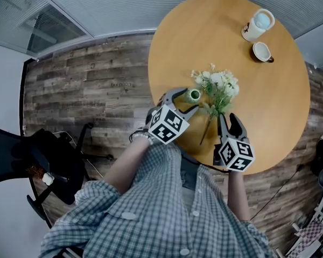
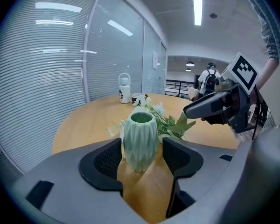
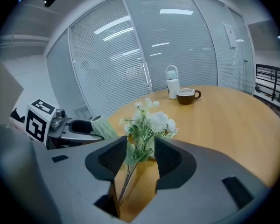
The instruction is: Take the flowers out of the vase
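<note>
The head view looked steeply down from well above the vase, wide enough to take in the whole round table around it. The left gripper view sat low and close against the vase, facing across the table past it, while the right gripper view sat low just right of the vase, facing much the same way over the flowers. All three shared the vase, the flowers, and the white jug and cup beyond the vase
</note>
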